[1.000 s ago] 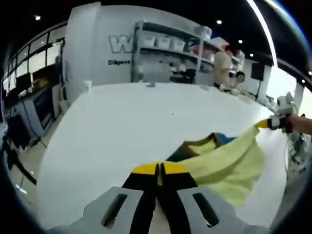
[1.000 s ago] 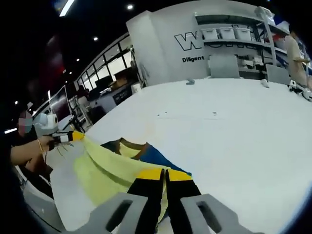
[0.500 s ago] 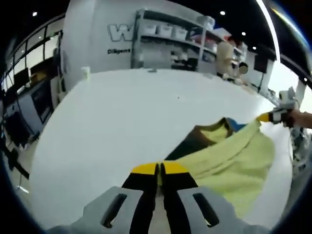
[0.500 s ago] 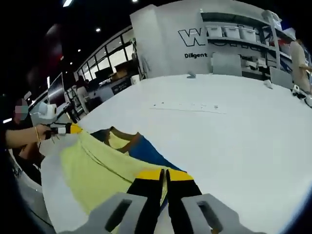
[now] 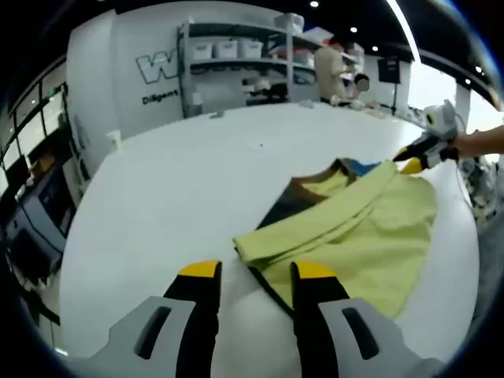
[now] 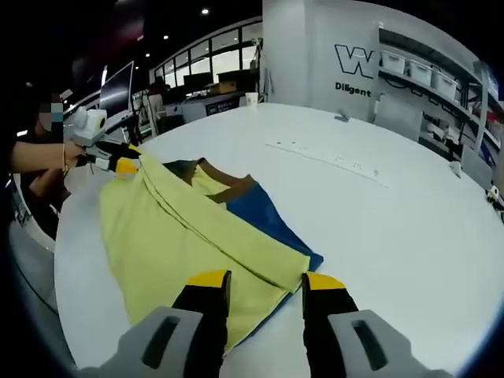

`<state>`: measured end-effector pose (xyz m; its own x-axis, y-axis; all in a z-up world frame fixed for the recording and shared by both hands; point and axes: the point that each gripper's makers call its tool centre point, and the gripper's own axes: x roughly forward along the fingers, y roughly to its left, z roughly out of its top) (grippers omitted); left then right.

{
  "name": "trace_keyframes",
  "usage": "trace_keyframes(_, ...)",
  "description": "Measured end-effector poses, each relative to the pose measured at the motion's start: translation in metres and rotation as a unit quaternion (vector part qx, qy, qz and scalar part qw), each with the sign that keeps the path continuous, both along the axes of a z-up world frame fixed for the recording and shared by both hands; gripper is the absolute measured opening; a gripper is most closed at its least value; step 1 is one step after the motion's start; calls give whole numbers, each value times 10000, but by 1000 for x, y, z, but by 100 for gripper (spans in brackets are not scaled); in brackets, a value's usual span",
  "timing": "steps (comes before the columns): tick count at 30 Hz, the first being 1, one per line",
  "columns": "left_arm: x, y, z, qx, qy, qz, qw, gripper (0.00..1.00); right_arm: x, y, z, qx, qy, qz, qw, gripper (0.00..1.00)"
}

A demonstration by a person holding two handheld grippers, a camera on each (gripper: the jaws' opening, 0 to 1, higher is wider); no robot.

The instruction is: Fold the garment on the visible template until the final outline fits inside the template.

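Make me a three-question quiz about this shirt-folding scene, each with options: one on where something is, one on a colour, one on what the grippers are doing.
1. Where does the garment lie?
A. On the white table
B. On a shelf
C. On the floor

2. What colour is the folded-over top layer?
A. Red
B. Pale yellow
C. Black

3. How stand the jaws of the left gripper and the right gripper?
A. Both shut on cloth
B. One open, one shut
C. Both open

Answers:
1 A, the cloth is spread flat on the white tabletop in both views.
2 B, the upper layer is pale yellow, with blue and brown showing beneath it at the collar end.
3 C, each view shows a wide gap between its own yellow-tipped jaws, with the cloth lying on the table between and beyond them.
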<state>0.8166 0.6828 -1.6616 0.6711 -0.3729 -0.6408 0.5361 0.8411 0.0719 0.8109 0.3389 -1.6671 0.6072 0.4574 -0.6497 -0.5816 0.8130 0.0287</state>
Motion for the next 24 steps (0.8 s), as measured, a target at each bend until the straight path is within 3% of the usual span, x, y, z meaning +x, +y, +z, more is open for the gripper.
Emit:
trace_keyframes(2,1,2,-6,218,50,-114,9997,30,1,1,3,-105,-26,24,9999,32)
trace_keyframes(14,40,-2,-5,306,-42,-223,9993,29,35,0,-1,-242,-67,65,9997,31)
trace_keyframes(16,48,-2,0,203,-99,-79,9997,27,43,2,3,-48,-105,-99,9999,30)
trace_keyframes(19,64,-1,12,-307,-157,356,9988,27,58,-5,11,82,-183,-416,9989,30)
trace_keyframes(21,70,4,11,-478,-89,631,9968,26,62,-6,15,182,-223,-520,9982,29)
trace_keyframes(24,69,2,16,-562,-100,668,9961,24,61,-4,16,213,-206,-533,9981,29)
